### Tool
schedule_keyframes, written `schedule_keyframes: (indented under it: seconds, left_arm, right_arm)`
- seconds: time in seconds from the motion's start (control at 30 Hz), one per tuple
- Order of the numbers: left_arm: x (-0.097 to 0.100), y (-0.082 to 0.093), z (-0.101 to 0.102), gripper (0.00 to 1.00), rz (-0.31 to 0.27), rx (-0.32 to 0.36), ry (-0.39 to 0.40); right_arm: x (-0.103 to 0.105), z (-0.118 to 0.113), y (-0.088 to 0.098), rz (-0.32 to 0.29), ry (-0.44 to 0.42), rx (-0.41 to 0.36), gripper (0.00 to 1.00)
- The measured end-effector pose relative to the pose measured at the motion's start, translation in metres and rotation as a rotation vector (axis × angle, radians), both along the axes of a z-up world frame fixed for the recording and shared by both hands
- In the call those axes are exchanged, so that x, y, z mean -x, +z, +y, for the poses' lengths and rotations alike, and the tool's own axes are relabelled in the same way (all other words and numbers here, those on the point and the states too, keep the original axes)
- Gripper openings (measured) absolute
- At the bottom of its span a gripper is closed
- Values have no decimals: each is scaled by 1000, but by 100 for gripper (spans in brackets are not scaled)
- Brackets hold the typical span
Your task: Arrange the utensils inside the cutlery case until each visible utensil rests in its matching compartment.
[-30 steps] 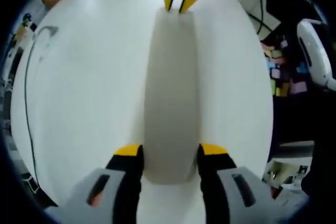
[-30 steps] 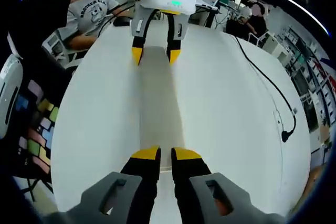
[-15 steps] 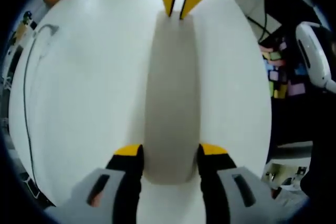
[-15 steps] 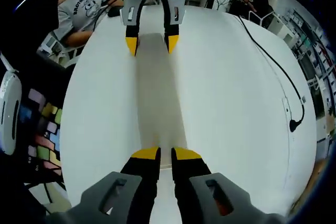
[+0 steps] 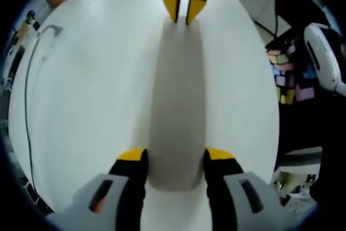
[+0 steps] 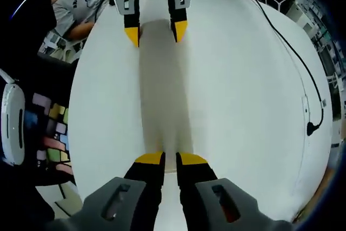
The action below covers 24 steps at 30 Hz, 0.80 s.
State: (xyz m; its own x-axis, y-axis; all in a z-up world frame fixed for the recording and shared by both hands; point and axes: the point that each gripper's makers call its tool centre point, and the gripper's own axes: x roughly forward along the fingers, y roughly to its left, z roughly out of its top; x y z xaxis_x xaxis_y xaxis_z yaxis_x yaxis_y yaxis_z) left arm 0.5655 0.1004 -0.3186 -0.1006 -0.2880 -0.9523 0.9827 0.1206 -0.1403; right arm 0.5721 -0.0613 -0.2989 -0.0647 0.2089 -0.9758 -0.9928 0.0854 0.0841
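Since earlier, both views rolled slightly; closed cutlery case (image 5: 177,101) unmoved. Left gripper (image 5: 176,162) straddles its near end, right gripper (image 6: 164,160) pinches the opposite end. No utensils visible; arranging seemingly unstarted.

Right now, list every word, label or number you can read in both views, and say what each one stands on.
"BROTHER ELE…": printed on the grey T-shirt of a person seated beyond the white table, in the right gripper view; the line is cut off and the smaller print under it is too blurred to read.
Coloured sticky notes beside the table: any writing is too small to read.
Cutlery case held between the two grippers: no text visible.
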Motion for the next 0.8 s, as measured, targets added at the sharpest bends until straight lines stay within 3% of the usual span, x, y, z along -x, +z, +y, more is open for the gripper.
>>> schedule_keyframes:
  seconds: [0.2, 0.23, 0.27, 0.3, 0.63, 0.8]
  left_arm:
    - [0, 0, 0, 44, -5, -2, 0]
    - [0, 0, 0, 44, -7, -3, -2]
    - [0, 0, 0, 44, -7, -3, -3]
    - [0, 0, 0, 44, -8, -4, -3]
    - [-1, 4, 1, 44, -13, 49, 16]
    - [-3, 18, 6, 43, -50, 63, 32]
  right_arm:
    - [2, 0, 0, 3, 7, 18, 6]
    - [0, 18, -5, -33, 91, -45, 2]
    - [7, 15, -5, -3, 26, 15, 2]
    - [8, 14, -4, -3, 39, 35, 2]
    - [0, 0, 0, -8, 31, 40, 1]
    - [-1, 1, -1, -23, 43, 61, 2]
